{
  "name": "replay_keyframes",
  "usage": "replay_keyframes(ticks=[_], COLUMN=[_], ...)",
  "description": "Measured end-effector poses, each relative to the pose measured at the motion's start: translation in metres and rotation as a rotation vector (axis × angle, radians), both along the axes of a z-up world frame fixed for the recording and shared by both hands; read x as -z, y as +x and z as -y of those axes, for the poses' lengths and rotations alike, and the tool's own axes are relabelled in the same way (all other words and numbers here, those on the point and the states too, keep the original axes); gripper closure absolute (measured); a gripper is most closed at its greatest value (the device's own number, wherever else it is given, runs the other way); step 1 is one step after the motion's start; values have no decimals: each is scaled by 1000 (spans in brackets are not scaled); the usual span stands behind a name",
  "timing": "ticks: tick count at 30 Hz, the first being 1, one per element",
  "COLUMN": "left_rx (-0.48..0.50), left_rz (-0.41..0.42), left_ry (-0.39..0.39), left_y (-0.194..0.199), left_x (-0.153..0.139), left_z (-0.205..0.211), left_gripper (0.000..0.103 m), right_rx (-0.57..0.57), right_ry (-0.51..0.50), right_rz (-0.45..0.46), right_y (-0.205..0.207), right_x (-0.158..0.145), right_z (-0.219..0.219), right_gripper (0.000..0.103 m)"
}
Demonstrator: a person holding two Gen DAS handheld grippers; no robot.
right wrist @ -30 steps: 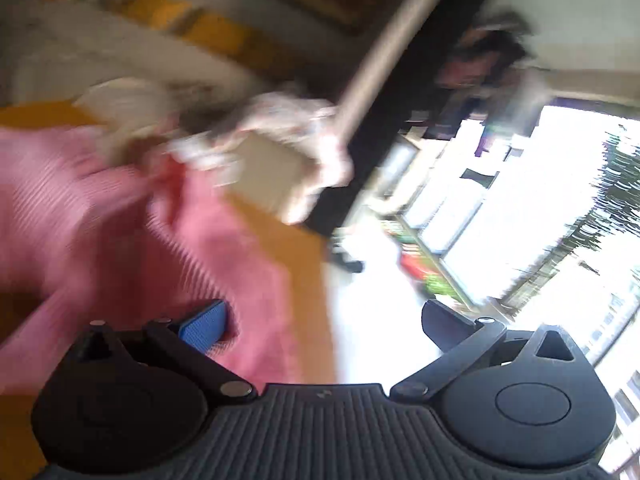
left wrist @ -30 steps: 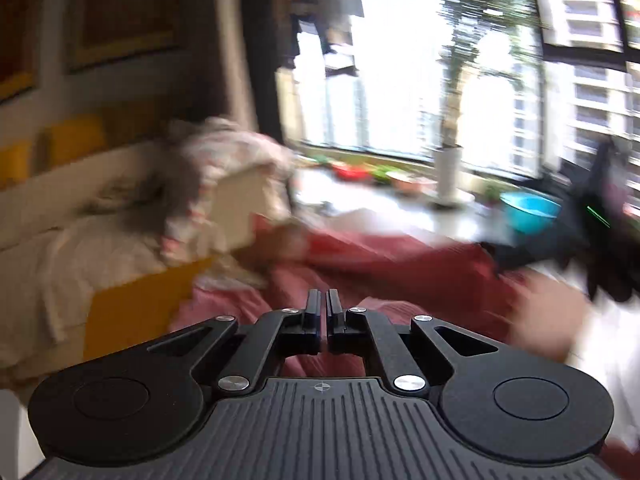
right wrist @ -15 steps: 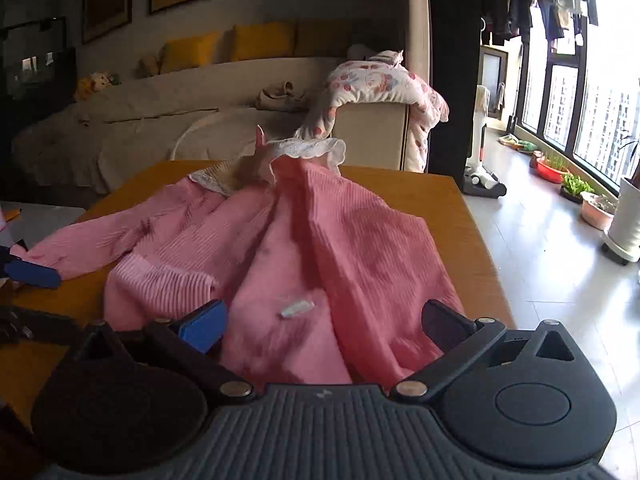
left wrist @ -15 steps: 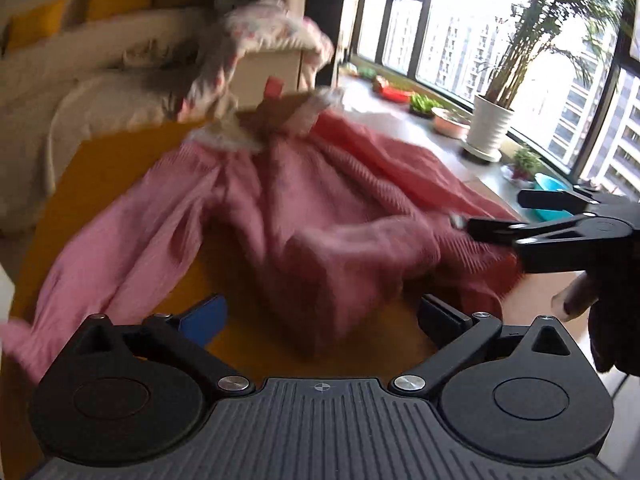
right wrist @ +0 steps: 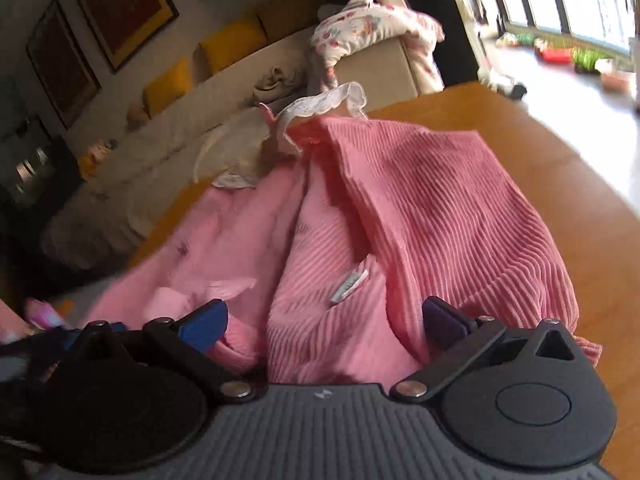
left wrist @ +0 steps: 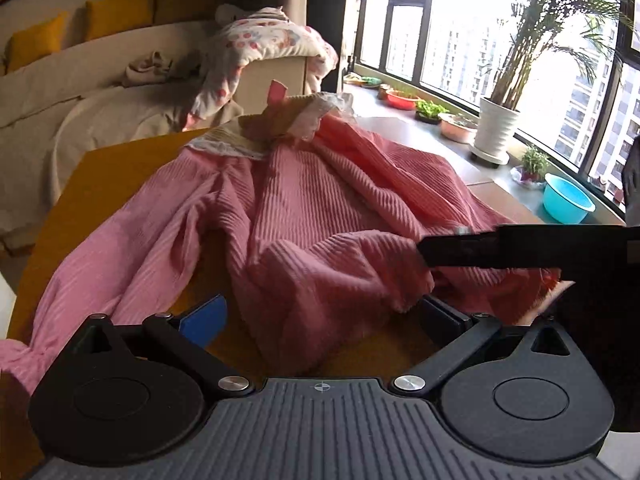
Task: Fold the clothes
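Pink ribbed garment lies crumpled on the orange-brown tabletop, collar end far, hem end near. White lace collar stands up at the far edge. 1 sleeve trails off to the near left, its cuff bunched at the tabletop edge. 1 small white label shows on the fabric in the right wrist view.

Left gripper: fingers spread wide, nothing clamped; a fold of the hem sits between them, touching the right finger, clear of the blue-padded left one.

Right gripper: fingers spread wide, low over the garment; fabric bunches between them, not pinched. In the left wrist view it comes in from the right, edge-on, with fabric against its tip.

Surroundings: beige sofa with yellow cushions beyond the tabletop, a floral quilt draped on its arm. Far right, a potted palm and a blue basin along the window.
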State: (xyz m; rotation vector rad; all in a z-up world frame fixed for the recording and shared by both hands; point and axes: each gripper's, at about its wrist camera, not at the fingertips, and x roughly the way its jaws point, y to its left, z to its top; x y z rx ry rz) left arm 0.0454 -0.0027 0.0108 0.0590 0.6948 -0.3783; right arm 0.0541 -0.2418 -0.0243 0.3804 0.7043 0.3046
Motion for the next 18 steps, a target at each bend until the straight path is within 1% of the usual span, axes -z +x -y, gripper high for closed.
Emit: replay_keyframes(ticks=[2,3,6,8,11,12,15,16,18], left_rx=[0,0,7,8,3,2,5,5,-2], left_rz=[-6,-8,-13,-14,-27,-28,-32,-33,-34], left_ry=[-6,-10,-7,3,-12,-18,-25,-25,-20], left_y=[0,0,0,0,0,1,1,2,1], left_x=[0,0,0,2,3,3,4,4,6], left_z=[0,1,1,1,-1,-2,-3,-4,-8], left_gripper=[0,0,0,0,0,0,1,2,2], right_rx=[-55,-84,-121,-145,-178,-199,-241,-196,0], right_ry=[31,22,-52,-189,-537,-616,-777,-871,-1027], right_rz=[-16,-14,33,143,268,279,277,316,429], right_y=[1,1,-8,-27,-45,-49,-53,-53,-52], right_x=[-1,-1,-9,-24,-32,-29,-17,-13,-13], right_z=[4,3,3,0,-14,-17,-27,-30,-29], right_gripper=[0,0,0,0,0,0,0,0,0])
